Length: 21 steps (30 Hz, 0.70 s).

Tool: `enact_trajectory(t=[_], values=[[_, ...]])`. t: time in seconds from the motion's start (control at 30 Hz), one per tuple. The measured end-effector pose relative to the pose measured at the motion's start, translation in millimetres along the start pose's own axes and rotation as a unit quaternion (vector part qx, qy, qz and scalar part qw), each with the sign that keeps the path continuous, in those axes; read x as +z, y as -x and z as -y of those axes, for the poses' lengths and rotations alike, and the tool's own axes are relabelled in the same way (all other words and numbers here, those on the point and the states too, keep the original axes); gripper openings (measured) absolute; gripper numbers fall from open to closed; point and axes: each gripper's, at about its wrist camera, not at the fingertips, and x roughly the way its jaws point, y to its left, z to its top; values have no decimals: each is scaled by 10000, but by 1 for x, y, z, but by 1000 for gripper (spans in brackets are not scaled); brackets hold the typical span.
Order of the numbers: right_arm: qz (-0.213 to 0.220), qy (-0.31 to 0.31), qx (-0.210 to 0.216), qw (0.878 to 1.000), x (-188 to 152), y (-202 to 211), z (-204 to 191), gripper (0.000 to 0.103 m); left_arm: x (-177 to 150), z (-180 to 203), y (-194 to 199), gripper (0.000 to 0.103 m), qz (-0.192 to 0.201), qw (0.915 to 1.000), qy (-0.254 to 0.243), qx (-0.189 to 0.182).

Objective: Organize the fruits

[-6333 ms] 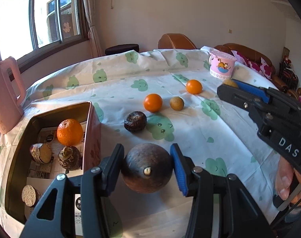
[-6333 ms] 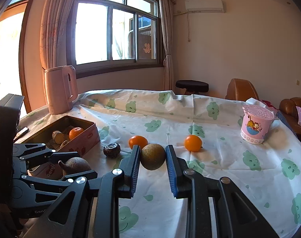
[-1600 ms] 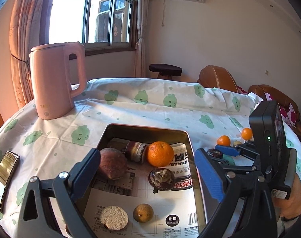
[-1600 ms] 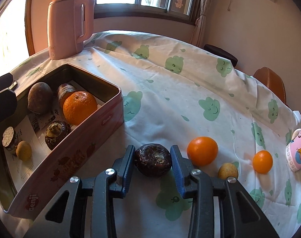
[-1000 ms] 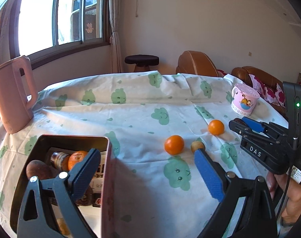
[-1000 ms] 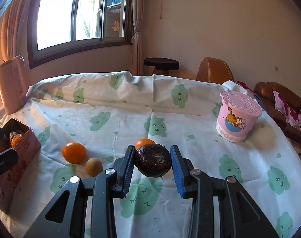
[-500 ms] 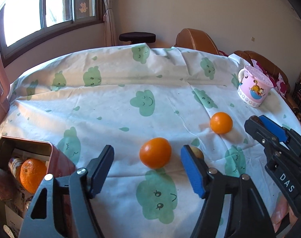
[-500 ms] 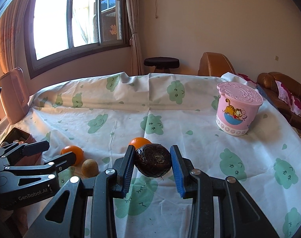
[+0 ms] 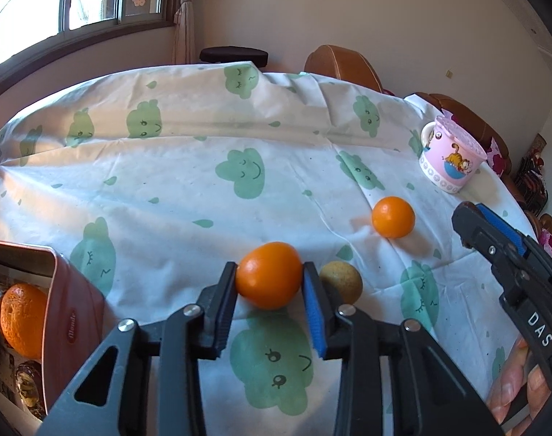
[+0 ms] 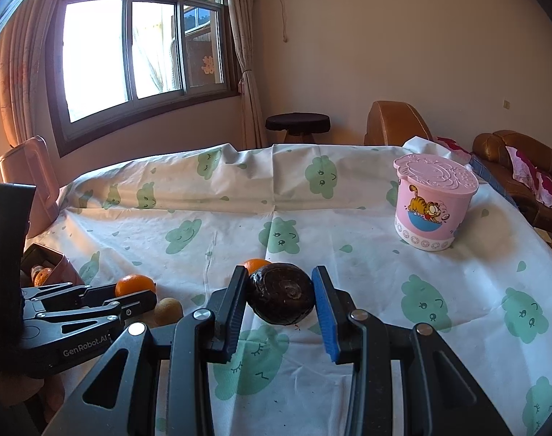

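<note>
The left gripper [image 9: 269,283] is closing its jaws on an orange [image 9: 268,274] that sits between the pads, which touch its sides on the tablecloth [image 9: 203,167]. Just right of it lies a small yellowish fruit [image 9: 343,282]; farther off, a second orange [image 9: 393,216]. To its left stands the tin box [image 9: 74,312]. The right gripper [image 10: 280,292] pinches a dark round fruit [image 10: 281,297] above the cloth.

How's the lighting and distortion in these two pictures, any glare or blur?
Left wrist view: sharp, warm sun from the left, the orange in the left claw casts a shadow, fisheye bends the table edge. Right wrist view: window blown out white, foreground dimmer, dark corners.
</note>
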Motion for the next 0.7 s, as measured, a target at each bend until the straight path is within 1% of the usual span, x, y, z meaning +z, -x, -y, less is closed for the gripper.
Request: enact_trajectory(t=[0.23, 0.5, 0.7], values=[[245, 5, -84, 9997, 0, 9, 0, 38, -3, 1, 15, 36, 327, 9994, 1, 75], [473, 106, -95, 9988, -1, 19, -4, 38, -5, -5, 23, 36, 537, 9984, 136, 98], [611, 169, -78, 9980, -3, 25, -7, 38, -8, -4, 32, 37, 747, 9970, 122, 172]])
